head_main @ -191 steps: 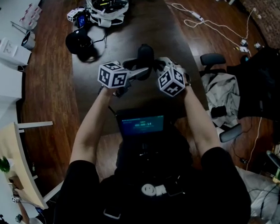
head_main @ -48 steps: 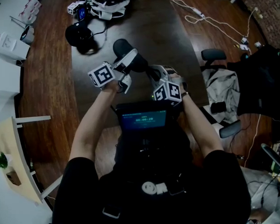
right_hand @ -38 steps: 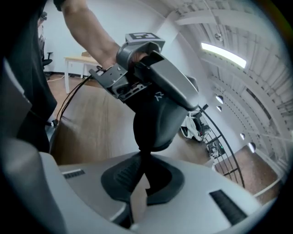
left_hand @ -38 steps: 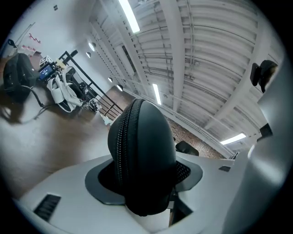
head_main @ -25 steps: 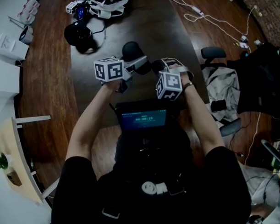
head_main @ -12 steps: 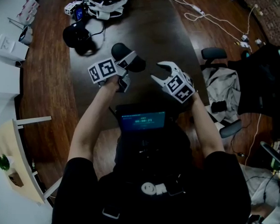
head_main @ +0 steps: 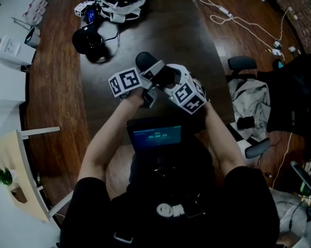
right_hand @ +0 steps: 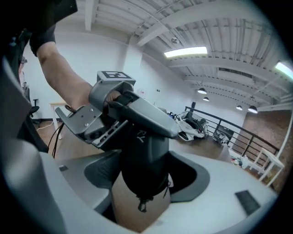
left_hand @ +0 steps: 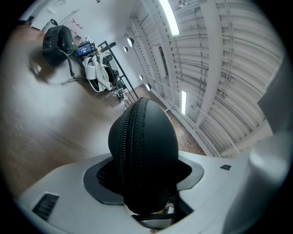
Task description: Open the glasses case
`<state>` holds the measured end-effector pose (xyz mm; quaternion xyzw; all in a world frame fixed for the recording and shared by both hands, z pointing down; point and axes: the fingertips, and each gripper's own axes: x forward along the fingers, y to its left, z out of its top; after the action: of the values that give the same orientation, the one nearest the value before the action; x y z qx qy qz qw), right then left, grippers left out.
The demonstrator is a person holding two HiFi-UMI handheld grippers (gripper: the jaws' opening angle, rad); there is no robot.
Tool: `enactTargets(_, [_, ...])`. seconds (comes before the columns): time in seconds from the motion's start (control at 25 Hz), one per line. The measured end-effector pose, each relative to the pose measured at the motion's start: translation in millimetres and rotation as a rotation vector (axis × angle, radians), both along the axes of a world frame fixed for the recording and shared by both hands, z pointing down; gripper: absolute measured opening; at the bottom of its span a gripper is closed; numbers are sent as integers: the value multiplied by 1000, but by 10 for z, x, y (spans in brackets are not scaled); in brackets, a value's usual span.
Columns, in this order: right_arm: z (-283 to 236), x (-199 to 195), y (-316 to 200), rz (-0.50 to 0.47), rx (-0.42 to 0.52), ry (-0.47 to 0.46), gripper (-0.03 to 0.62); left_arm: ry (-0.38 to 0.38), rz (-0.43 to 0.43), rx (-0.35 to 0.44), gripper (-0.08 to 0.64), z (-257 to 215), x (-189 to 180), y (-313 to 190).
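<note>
One glasses case (head_main: pixel 145 60) runs lengthwise far-L to near-R.

Not much legible here. Light digits on the small teal-lit screen (head_main: pixel 155 136) at chest level, too blurry to read. Couple of white letters on the black zippered glasses case (right_hand: pixel 143 160), half covered, unreadable.

Head view looks steeply down on the worktop (head_main: pixel 164 29); both gripper views face one glasses case (left_hand: pixel 144 155) close-up, from opposite sides.

Open dark tabletop (head_main: pixel 171 37) ahead, black headset (head_main: pixel 90 42) and bag clutter (head_main: pixel 119 3) far left — lit screen (head_main: pixel 155 136) crowding the near side.
</note>
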<state>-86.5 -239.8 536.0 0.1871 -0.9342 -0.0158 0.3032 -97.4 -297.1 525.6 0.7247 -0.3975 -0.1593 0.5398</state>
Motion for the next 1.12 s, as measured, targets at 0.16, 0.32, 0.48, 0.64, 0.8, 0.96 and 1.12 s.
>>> enactTargets(0.16, [-33, -40, 66, -25, -182, -121, 336, 31, 57, 51, 329, -59, -40, 51])
enactTargets(0.32, [-56, -8, 72, 16, -511, -338, 333, 90, 91, 92, 330, -158, -148, 170])
enactTargets(0.48, [-34, 2, 131, 52, -788, -501, 331, 47, 129, 162, 348, -137, -198, 190])
enactTargets(0.64, [-16, 18, 144, 81, -912, -582, 330, 43, 130, 148, 348, -25, -230, 263])
enactTargets(0.8, [49, 129, 22, 156, -1176, -778, 325, 94, 138, 144, 348, 41, -326, 253])
enactTargets(0.96, [264, 160, 26, 206, -1205, -717, 322, 81, 138, 62, 291, 175, -274, 257])
enactTargets(1.12, [385, 357, -204, 273, -1094, -689, 301, 69, 138, -12, 273, 375, -347, 309])
